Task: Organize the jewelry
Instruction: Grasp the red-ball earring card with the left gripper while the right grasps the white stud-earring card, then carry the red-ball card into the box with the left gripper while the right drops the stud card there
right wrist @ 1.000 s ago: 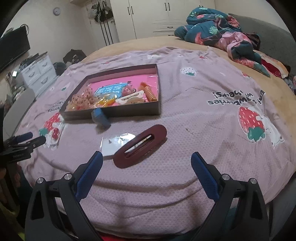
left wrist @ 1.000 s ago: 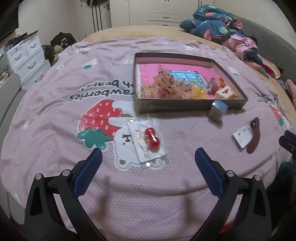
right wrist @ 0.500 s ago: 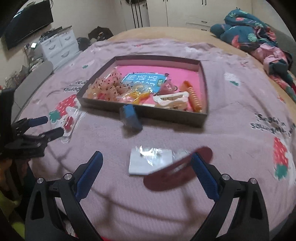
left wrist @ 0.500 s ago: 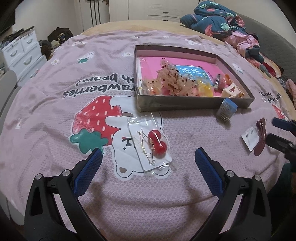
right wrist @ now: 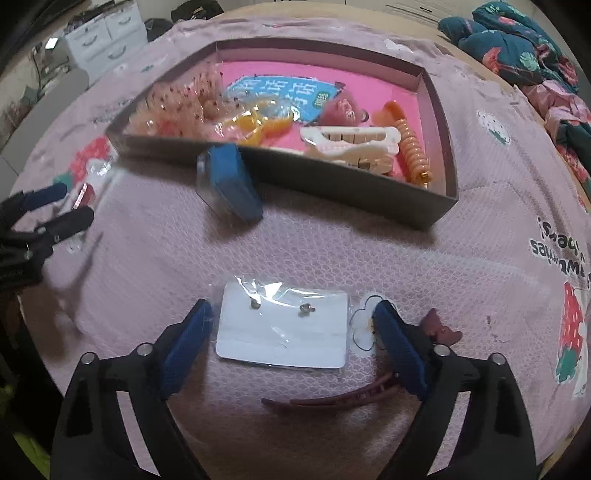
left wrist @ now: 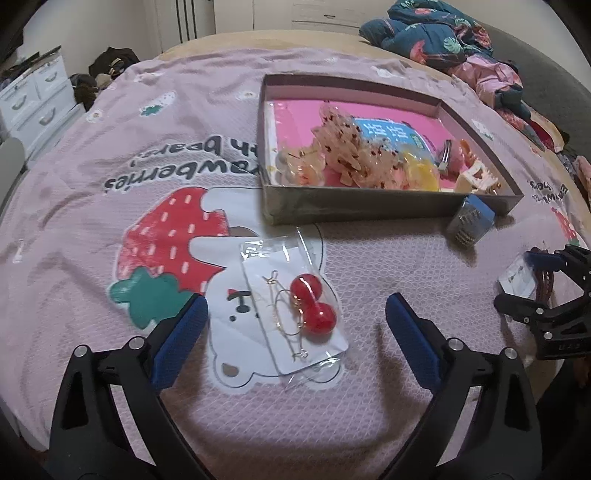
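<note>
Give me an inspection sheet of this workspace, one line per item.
Surface: pink strawberry-print bedspread.
Job's things: shallow box holding hair clips; red-bead earring card and stud earring card bagged on the bedspread; maroon hair clip; small blue case against the box.
Clutter: nothing seen.
Grippers: left hand-held gripper open above the red-bead card; right hand-held gripper closing, pads flanking the stud card, not pressing.
Cables: nothing seen.
Surroundings: white drawers, bundled bedding.

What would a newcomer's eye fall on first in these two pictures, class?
Probably the red cherry earrings on their bagged card, lying on the bedspread's bear print between the open left gripper's fingers. Behind them, the shallow box crowded with hair clips. The right gripper is closing around a stud-earring card.
</note>
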Demonstrator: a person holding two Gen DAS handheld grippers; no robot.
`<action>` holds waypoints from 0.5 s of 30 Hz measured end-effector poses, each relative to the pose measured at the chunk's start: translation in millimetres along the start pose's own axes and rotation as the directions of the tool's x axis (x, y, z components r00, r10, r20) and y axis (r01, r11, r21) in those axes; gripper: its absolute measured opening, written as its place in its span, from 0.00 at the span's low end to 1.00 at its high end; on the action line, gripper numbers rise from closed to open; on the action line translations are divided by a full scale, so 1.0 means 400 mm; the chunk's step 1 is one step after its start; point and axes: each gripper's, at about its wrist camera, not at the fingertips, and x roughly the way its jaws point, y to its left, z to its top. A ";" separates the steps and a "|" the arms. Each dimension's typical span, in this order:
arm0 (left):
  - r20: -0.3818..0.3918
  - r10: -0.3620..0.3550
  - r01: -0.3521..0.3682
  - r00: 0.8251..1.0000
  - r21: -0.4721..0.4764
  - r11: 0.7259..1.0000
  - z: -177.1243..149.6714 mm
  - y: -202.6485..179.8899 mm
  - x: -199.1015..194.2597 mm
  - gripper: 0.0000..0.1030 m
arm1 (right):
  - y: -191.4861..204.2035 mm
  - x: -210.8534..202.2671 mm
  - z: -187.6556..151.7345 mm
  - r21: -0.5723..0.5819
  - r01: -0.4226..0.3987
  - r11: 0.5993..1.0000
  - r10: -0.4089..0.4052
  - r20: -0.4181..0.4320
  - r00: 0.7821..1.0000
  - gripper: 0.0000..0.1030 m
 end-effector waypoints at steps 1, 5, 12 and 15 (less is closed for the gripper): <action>-0.002 -0.003 0.003 1.000 0.000 1.000 -0.001 -0.002 0.003 0.86 | 0.002 -0.003 0.000 -0.003 -0.002 1.000 0.002 0.012 1.000 0.77; -0.006 -0.004 0.004 1.000 0.005 1.000 -0.001 -0.011 0.016 0.77 | 0.009 -0.014 0.008 0.007 -0.051 0.999 0.050 0.044 0.998 0.65; -0.003 -0.002 0.002 1.000 0.038 0.999 0.007 -0.033 0.022 0.33 | 0.066 -0.033 0.001 -0.004 -0.144 0.990 0.143 0.083 0.986 0.64; -0.005 -0.015 0.016 1.000 0.063 0.998 0.004 -0.045 0.015 0.33 | 0.068 -0.057 -0.009 0.023 -0.180 0.983 0.177 0.115 0.978 0.64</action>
